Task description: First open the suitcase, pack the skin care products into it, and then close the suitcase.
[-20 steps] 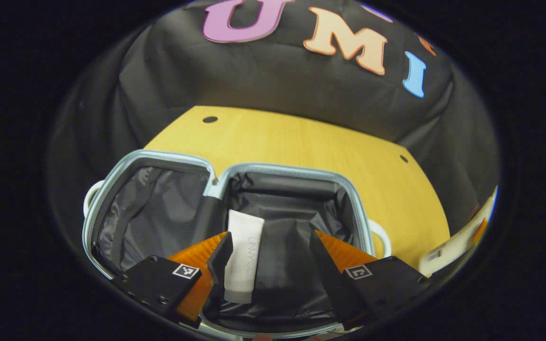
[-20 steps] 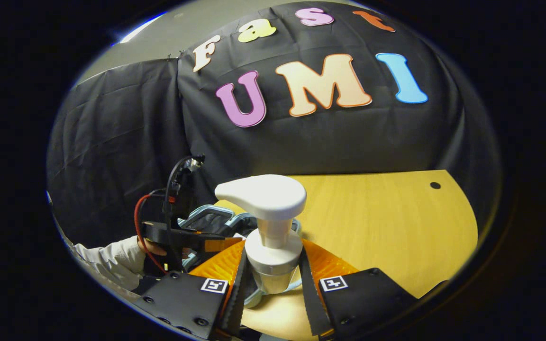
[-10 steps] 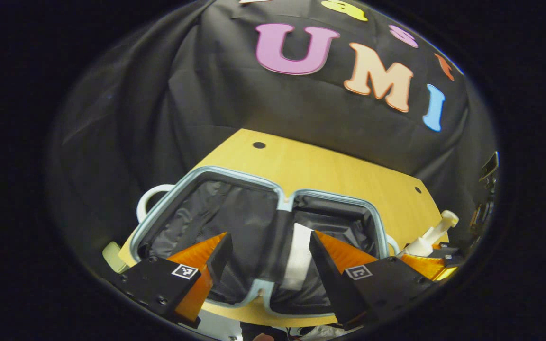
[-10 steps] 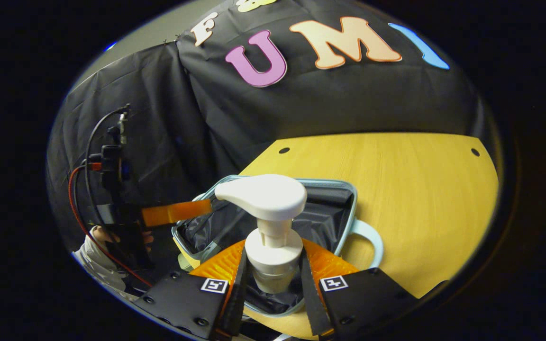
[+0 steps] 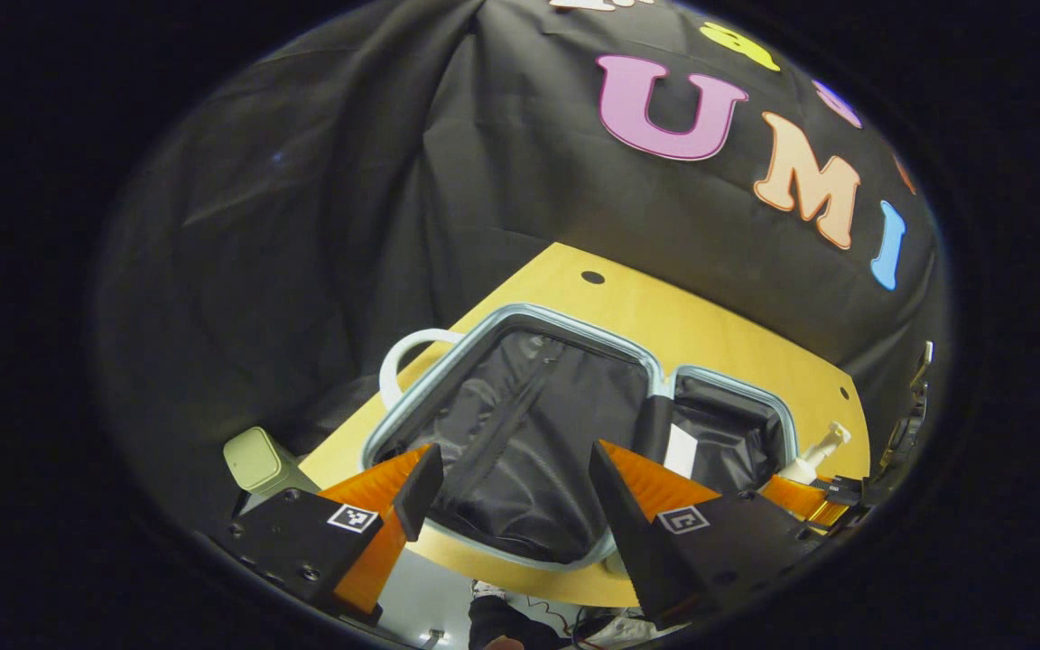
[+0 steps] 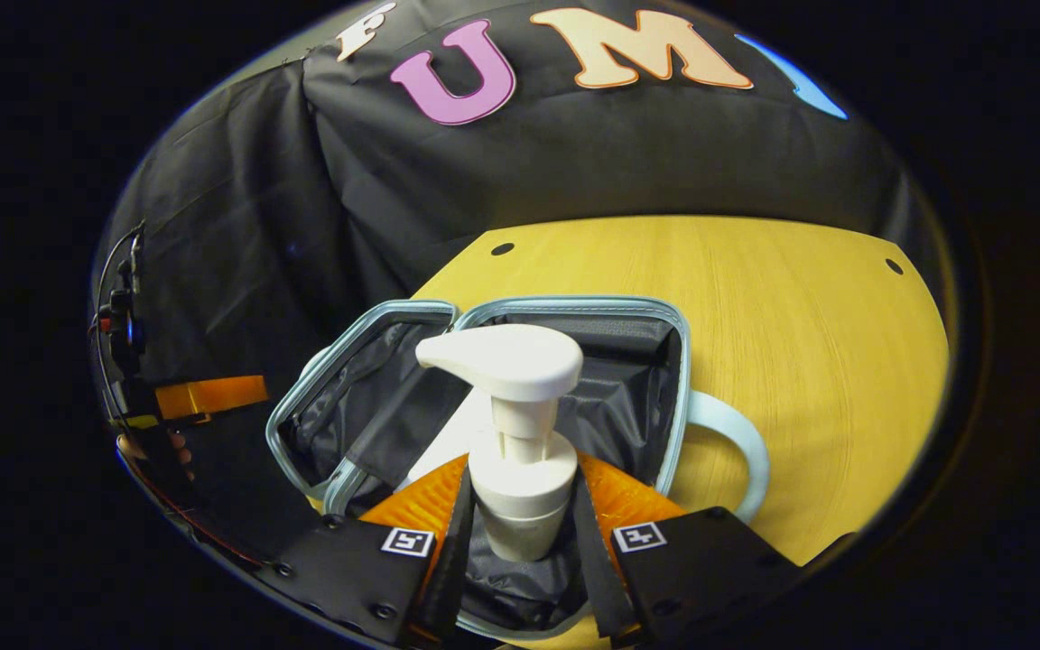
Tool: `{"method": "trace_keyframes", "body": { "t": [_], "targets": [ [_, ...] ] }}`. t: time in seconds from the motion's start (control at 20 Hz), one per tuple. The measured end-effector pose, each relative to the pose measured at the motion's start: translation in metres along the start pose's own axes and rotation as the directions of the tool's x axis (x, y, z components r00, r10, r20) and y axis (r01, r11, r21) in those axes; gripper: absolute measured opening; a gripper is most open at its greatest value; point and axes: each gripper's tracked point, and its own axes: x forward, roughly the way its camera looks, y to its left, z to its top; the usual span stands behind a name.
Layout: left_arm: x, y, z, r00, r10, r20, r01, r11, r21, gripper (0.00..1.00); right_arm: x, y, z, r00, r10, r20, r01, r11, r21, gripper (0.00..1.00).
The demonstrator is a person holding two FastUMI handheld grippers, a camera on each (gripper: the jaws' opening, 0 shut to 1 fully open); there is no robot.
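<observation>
Packing step in hand: the suitcase point(image 6: 678, 361) lies open flat on the tabletop point(image 6: 800, 298), both halves lined in dark fabric. The right gripper point(image 6: 520, 542) has its jaws closed on the neck of a white pump bottle point(image 6: 511, 424), held upright over the right-hand half of the case. A white tube point(image 5: 681, 451) already lies in that same half, near the centre divider; in the right gripper view it shows just behind the bottle.

The left gripper point(image 5: 506, 487) is empty, jaws spread wide with nothing between them, held above the near edge of the case's left half.

Next move, as I judge it: lower the bottle into the right half beside the tube, probably tipped onto its side, since standing upright the pump head would likely stop the lid closing. Then open the jaws and pull clear.

In the way: the tube takes part of that compartment's floor, so the bottle needs the free side. The light-blue side handle point(image 6: 737, 442) sticks out by the case's right edge. A pale green boxy thing point(image 5: 254, 459) sits off the tabletop's left corner, can't tell what it is. Closing not yet begun.
</observation>
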Motion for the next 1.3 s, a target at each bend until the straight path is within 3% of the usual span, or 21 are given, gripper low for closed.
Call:
{"method": "trace_keyframes", "body": {
  "t": [0.15, 0.2, 0.25, 0.3, 0.35, 0.5, 0.55, 0.6, 0.95, 1.0, 1.05, 1.2, 1.3],
  "targets": [
    [0.010, 0.024, 0.015, 1.000, 0.007, 0.008, -0.007, 1.000, 0.008, 0.95, -0.002, -0.004, 0.010, 0.997, -0.063, 0.043, 0.062, 0.998, 0.011, 0.58],
    [0.014, 0.032, 0.016, 1.000, 0.003, 0.010, -0.003, 1.000, 0.007, 0.96, -0.002, -0.003, 0.014, 0.996, -0.070, 0.061, 0.069, 0.997, 0.021, 0.66],
    [0.020, 0.041, 0.020, 1.000, 0.001, 0.007, -0.001, 1.000, 0.011, 0.96, -0.004, 0.000, 0.020, 0.993, -0.081, 0.080, 0.078, 0.996, 0.037, 0.84],
    [0.026, 0.053, 0.025, 1.000, 0.005, 0.001, -0.005, 1.000, 0.022, 0.96, -0.009, -0.001, 0.024, 0.989, -0.104, 0.102, 0.100, 0.994, 0.050, 0.81],
    [0.035, 0.064, 0.030, 1.000, 0.008, -0.001, -0.008, 0.999, 0.035, 0.96, -0.013, 0.000, 0.032, 0.984, -0.125, 0.130, 0.119, 0.991, 0.058, 0.99],
    [0.062, 0.095, 0.047, 1.000, 0.013, -0.017, -0.012, 0.999, 0.051, 0.96, -0.031, 0.005, 0.053, 0.959, -0.182, 0.217, 0.168, 0.982, 0.082, 0.98],
    [0.073, 0.105, 0.050, 1.000, 0.014, -0.025, -0.013, 0.998, 0.055, 0.96, -0.036, 0.006, 0.060, 0.951, -0.199, 0.238, 0.182, 0.979, 0.093, 0.93],
    [0.085, 0.113, 0.051, 0.999, 0.016, -0.041, -0.014, 0.998, 0.059, 0.96, -0.041, 0.007, 0.065, 0.942, -0.216, 0.258, 0.196, 0.975, 0.102, 0.98],
    [0.161, 0.134, 0.019, 0.970, -0.027, -0.242, 0.041, 0.998, 0.052, 0.95, -0.088, -0.013, 0.086, 0.872, -0.357, 0.333, 0.325, 0.934, 0.151, 0.98],
    [0.169, 0.135, 0.017, 0.968, -0.030, -0.250, 0.045, 0.998, 0.053, 0.90, -0.092, -0.016, 0.086, 0.865, -0.373, 0.335, 0.340, 0.927, 0.155, 0.98],
    [0.176, 0.138, 0.015, 0.964, -0.035, -0.262, 0.050, 0.997, 0.051, 0.93, -0.097, -0.019, 0.087, 0.859, -0.387, 0.336, 0.354, 0.922, 0.157, 0.93],
    [0.192, 0.138, -0.001, 0.940, -0.046, -0.337, 0.066, 0.997, 0.048, 0.87, -0.109, -0.026, 0.092, 0.838, -0.414, 0.356, 0.381, 0.910, 0.162, 0.98],
    [0.189, 0.137, -0.013, 0.912, -0.024, -0.409, 0.054, 0.997, 0.063, 0.53, -0.119, -0.030, 0.097, 0.818, -0.426, 0.386, 0.390, 0.905, 0.173, 0.98]
  ]
}}
